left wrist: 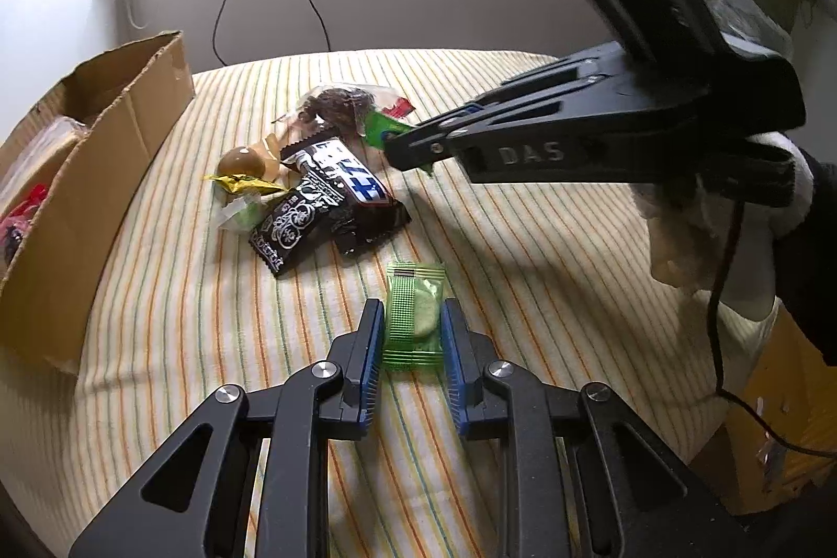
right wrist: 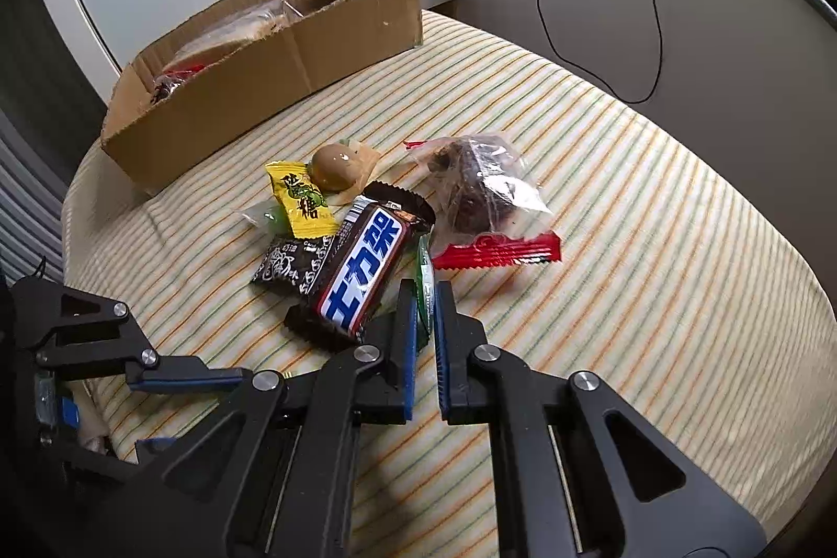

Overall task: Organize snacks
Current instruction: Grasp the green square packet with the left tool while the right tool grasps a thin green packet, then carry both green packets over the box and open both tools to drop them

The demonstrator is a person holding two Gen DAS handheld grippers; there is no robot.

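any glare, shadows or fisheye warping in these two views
Left wrist view: the striped cloth bulges into a dome and dark corners vignette the frame; the right gripper casts a soft shadow on the cloth beneath it. Right wrist view: same barrel warp; the chocolate bar wrapper and the clear cake bag show glare; the cardboard box stays sharp.
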